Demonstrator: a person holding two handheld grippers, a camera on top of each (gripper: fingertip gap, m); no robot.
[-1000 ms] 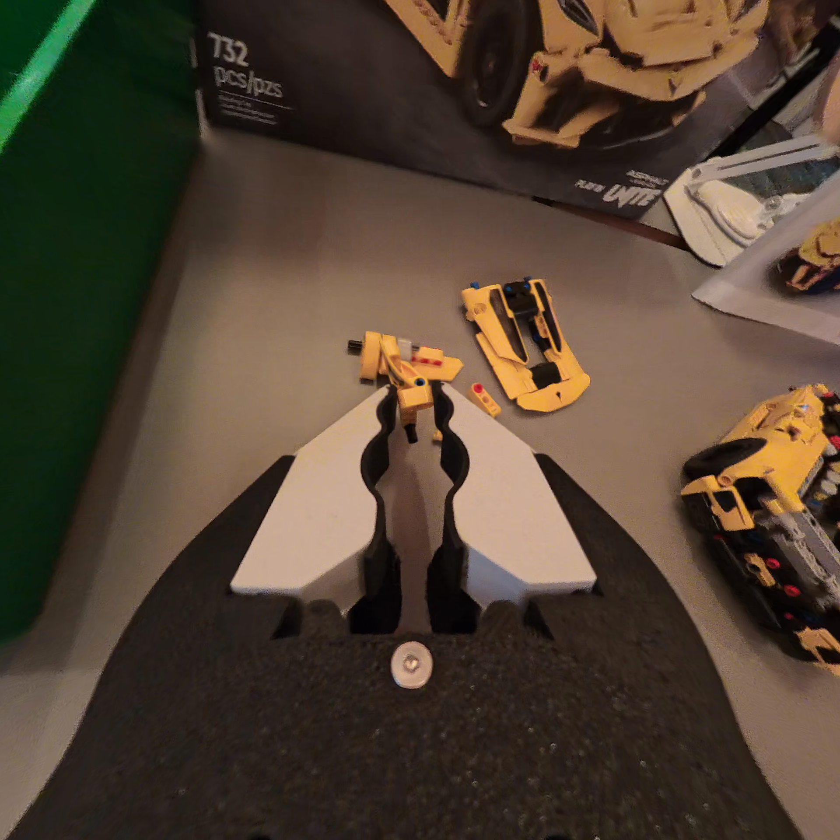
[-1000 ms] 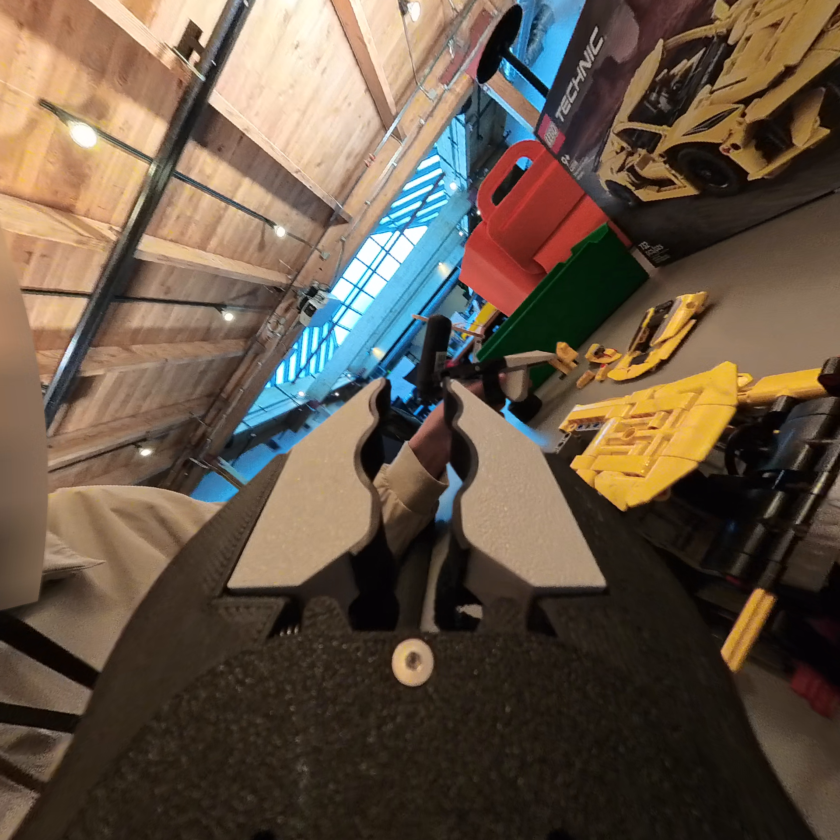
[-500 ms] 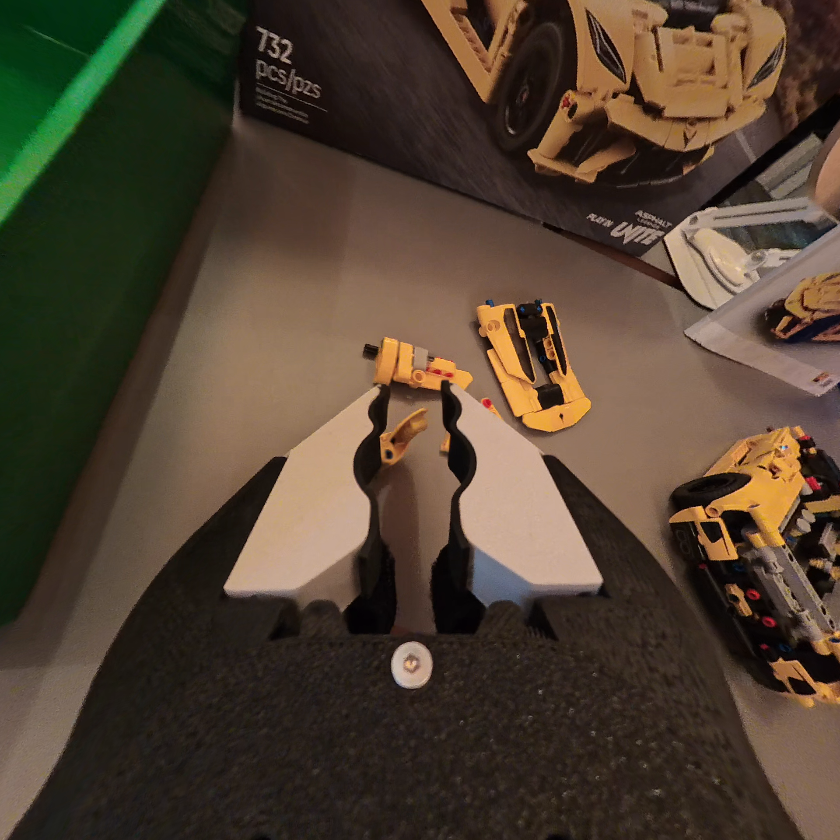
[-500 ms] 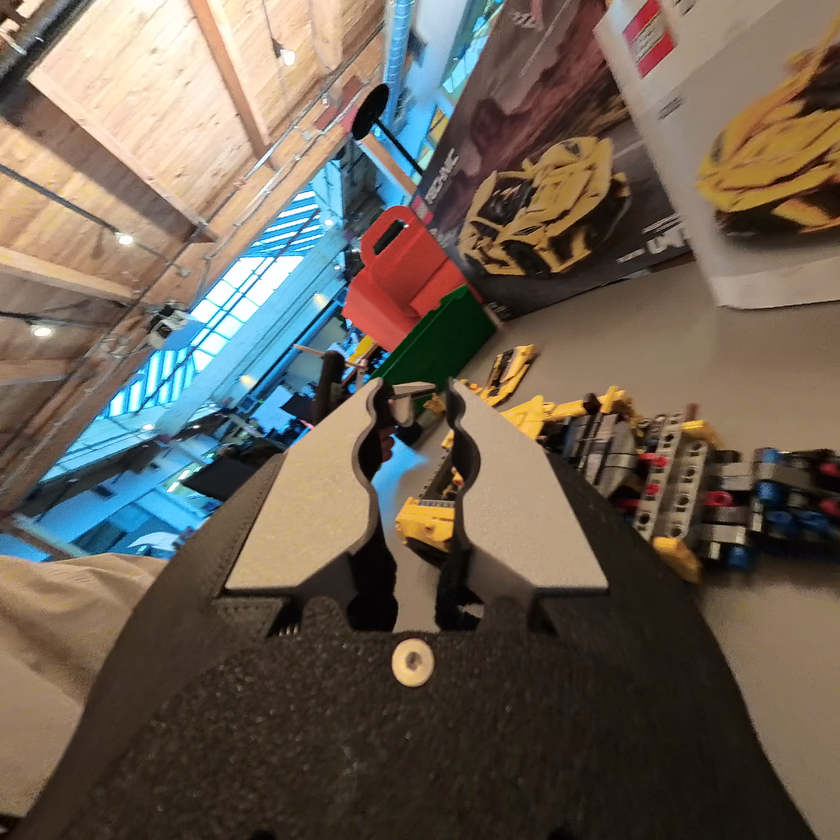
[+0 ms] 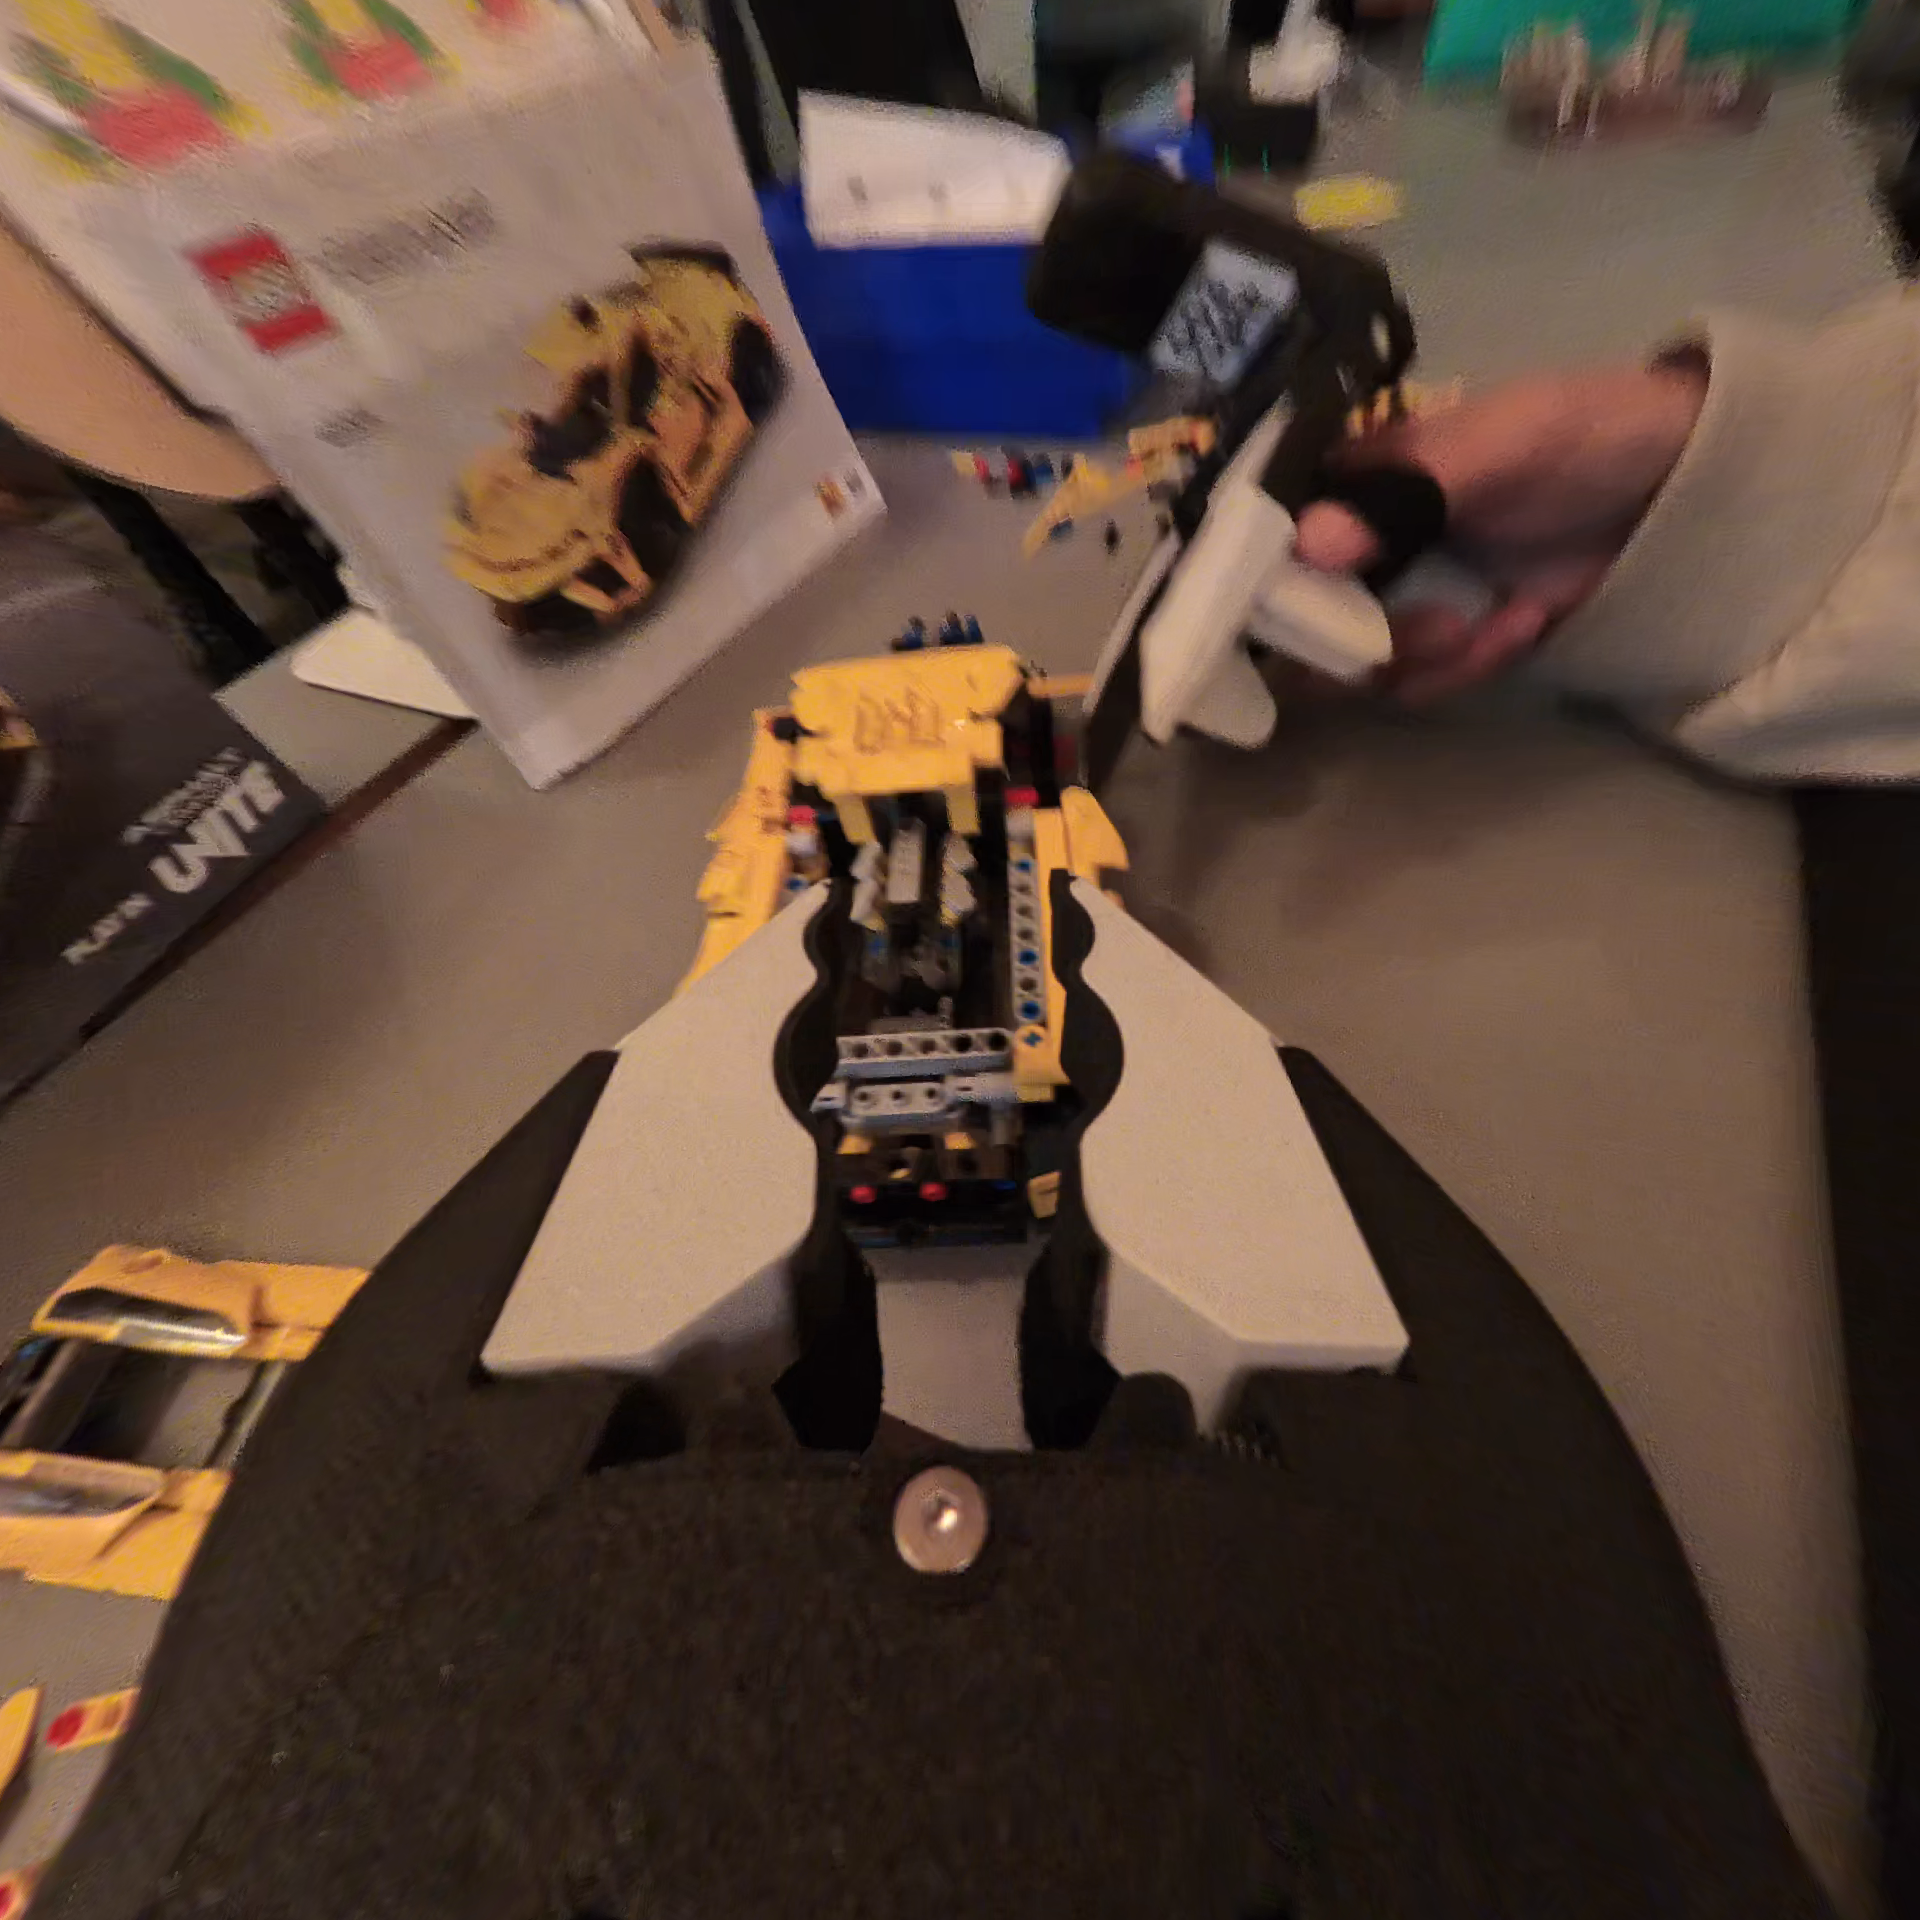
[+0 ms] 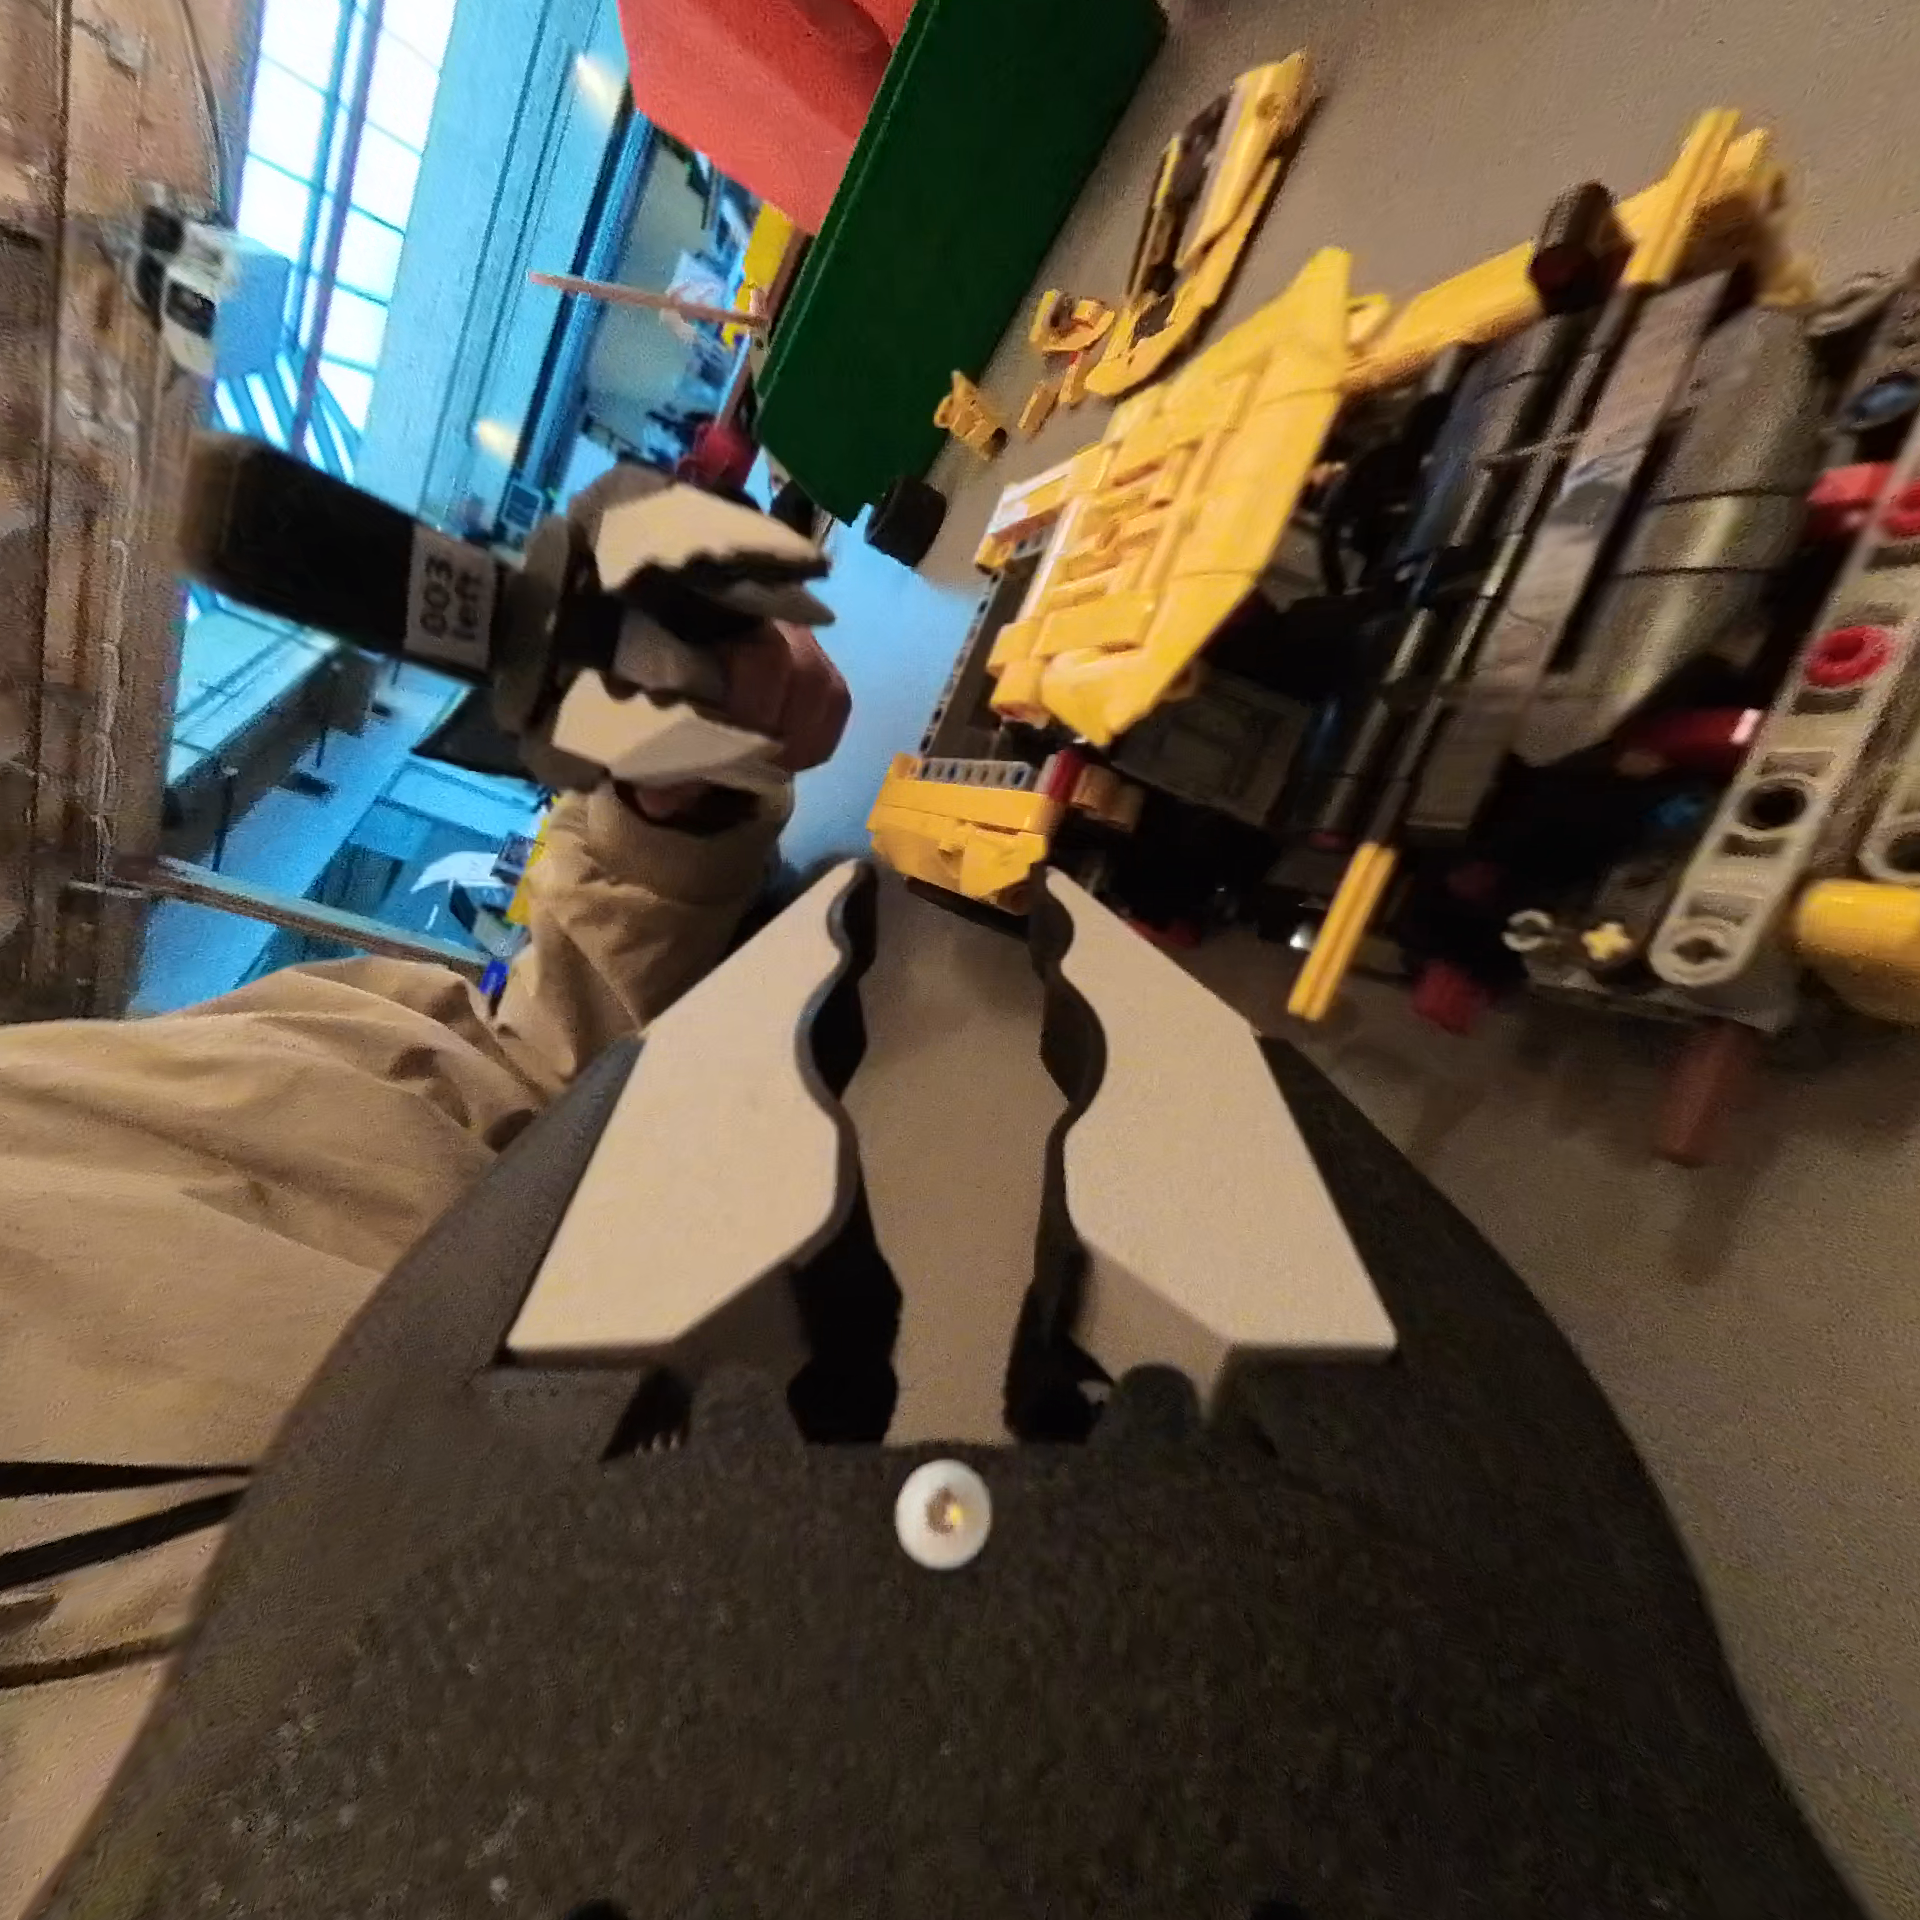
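Now, in the left wrist view, the left gripper [image 5: 940,914] is spread wide around the half-built yellow toy car [image 5: 914,883] on the grey table [image 5: 1455,1039], gripping nothing. In the right wrist view, the right gripper [image 6: 951,883] gapes empty, just beside the car's yellow corner [image 6: 961,831]. Loose yellow pieces [image 6: 1205,208] lie unattached.

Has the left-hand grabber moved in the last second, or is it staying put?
Yes. The left gripper has swung right, away from the green bin it faced before, and now points open over the half-built yellow car on the grey table.
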